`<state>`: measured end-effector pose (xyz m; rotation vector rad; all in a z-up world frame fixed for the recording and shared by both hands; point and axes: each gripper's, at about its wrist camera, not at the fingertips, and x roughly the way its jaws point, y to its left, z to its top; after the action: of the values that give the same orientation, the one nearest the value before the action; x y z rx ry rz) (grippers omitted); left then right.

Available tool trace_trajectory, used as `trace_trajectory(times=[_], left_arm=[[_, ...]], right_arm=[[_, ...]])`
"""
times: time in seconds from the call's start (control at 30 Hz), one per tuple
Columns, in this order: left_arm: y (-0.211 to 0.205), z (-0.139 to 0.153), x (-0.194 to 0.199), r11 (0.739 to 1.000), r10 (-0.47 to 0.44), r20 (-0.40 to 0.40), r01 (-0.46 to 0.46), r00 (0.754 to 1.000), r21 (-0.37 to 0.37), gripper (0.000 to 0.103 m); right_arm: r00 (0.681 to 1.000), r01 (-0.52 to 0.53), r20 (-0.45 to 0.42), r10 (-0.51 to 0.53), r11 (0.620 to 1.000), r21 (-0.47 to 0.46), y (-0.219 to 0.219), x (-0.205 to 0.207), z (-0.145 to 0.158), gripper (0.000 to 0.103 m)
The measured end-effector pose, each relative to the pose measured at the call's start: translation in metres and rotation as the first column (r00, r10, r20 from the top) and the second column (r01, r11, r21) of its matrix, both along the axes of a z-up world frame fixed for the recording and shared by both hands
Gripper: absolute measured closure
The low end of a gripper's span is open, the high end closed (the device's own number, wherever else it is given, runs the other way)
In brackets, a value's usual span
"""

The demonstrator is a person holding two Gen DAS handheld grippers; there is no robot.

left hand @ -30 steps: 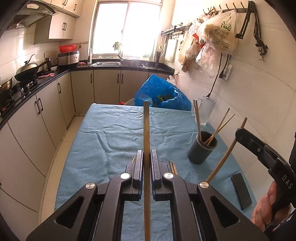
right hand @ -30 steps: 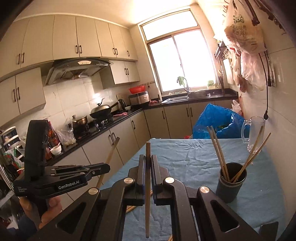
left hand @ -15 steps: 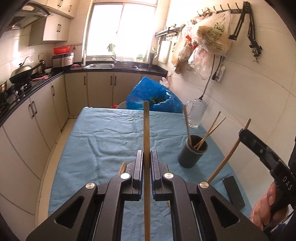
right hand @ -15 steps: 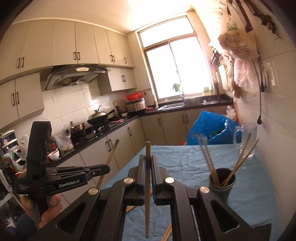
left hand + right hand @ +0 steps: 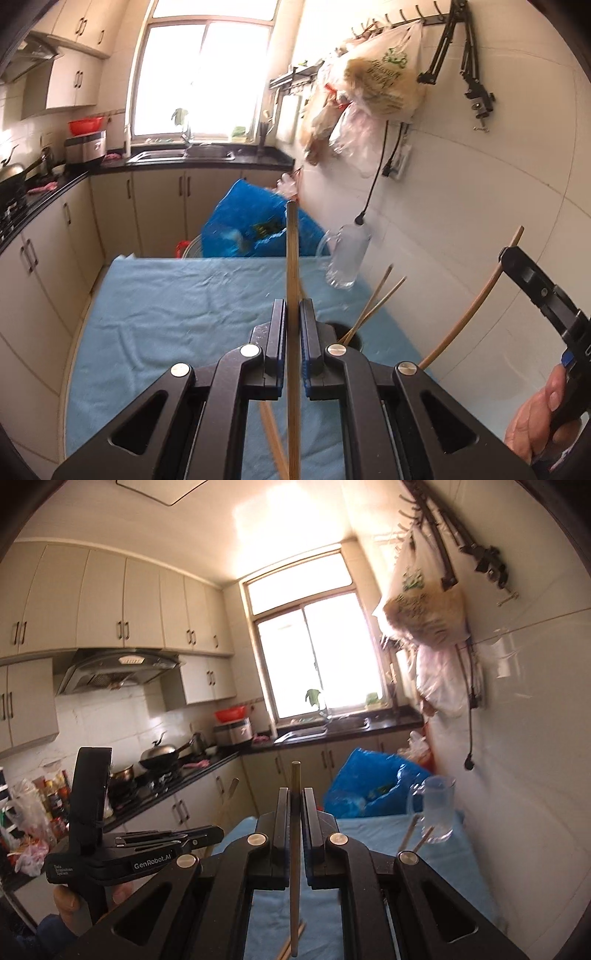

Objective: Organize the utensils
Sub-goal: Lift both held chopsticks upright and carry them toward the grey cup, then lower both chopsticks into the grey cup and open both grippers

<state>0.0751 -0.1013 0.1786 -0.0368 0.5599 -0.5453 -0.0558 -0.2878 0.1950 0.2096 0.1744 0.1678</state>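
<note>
In the left wrist view my left gripper (image 5: 293,306) is shut on a wooden chopstick (image 5: 291,251) that points away over the table. A dark cup (image 5: 351,338) with two chopsticks (image 5: 373,302) in it peeks out just behind the right finger. At the right edge a hand holds my right gripper (image 5: 508,258), shut on a second chopstick (image 5: 469,310) that slants down-left. In the right wrist view the right gripper (image 5: 295,794) clamps that chopstick (image 5: 295,823) upright. The left gripper (image 5: 218,834) shows at the left, above the table's left edge.
A blue cloth (image 5: 166,314) covers the table. Loose chopsticks (image 5: 271,432) lie on it below my left gripper. A glass mug (image 5: 345,258) stands at the far right by the tiled wall, and a blue bag (image 5: 255,229) sits beyond the far edge. Cabinets run along the left.
Both grippers have risen and moved forward, each still clamped on its chopstick. The cup has slid from mid-right to right behind my left gripper's fingers.
</note>
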Motion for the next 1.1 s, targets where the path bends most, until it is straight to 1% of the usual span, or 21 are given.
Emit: trace_trajectory(times=[0.13,0.23,0.33,0.43,0.5,0.67,0.87,1.0,1.1], left_arm=[[-0.024,0.014,0.012,0.999,-0.032,0.027,0.033,0.999,-0.035,0.096],[-0.043,0.023,0.027,0.996,-0.052,0.035,0.054,0.998,-0.070,0.096],[-0.057,0.024,0.043,0.994,-0.043,0.035,0.046,0.998,-0.099,0.096],[-0.067,0.019,0.060,0.992,-0.050,0.017,0.051,0.999,-0.119,0.096],[-0.076,0.012,0.074,0.990,-0.055,0.002,0.055,0.998,-0.131,0.096],[-0.094,-0.010,0.100,0.987,-0.048,-0.007,0.046,0.999,-0.152,0.096],[-0.109,-0.041,0.121,0.985,0.005,0.058,0.005,0.998,-0.170,0.096],[-0.123,-0.063,0.127,0.991,0.020,0.081,-0.010,0.997,-0.133,0.096],[-0.130,-0.076,0.127,0.993,0.010,0.095,0.001,0.995,-0.121,0.096]], right_arm=[[0.999,0.047,0.027,-0.046,0.999,-0.011,-0.015,0.008,0.009,0.097],[0.998,0.064,0.028,-0.064,0.998,-0.007,-0.024,0.017,0.012,0.097],[0.997,0.078,0.020,-0.078,0.997,0.006,-0.035,0.029,0.013,0.097],[0.996,0.091,0.019,-0.091,0.996,0.011,-0.045,0.038,0.013,0.097],[0.995,0.099,0.020,-0.099,0.995,0.009,-0.050,0.043,0.012,0.097],[0.993,0.116,0.011,-0.116,0.993,-0.005,-0.059,0.063,0.004,0.097],[0.992,0.126,0.007,-0.125,0.992,-0.018,-0.066,0.083,-0.010,0.097],[0.991,0.136,0.005,-0.136,0.990,-0.042,-0.064,0.093,-0.021,0.097],[0.990,0.139,-0.005,-0.139,0.989,-0.055,-0.065,0.099,-0.030,0.097]])
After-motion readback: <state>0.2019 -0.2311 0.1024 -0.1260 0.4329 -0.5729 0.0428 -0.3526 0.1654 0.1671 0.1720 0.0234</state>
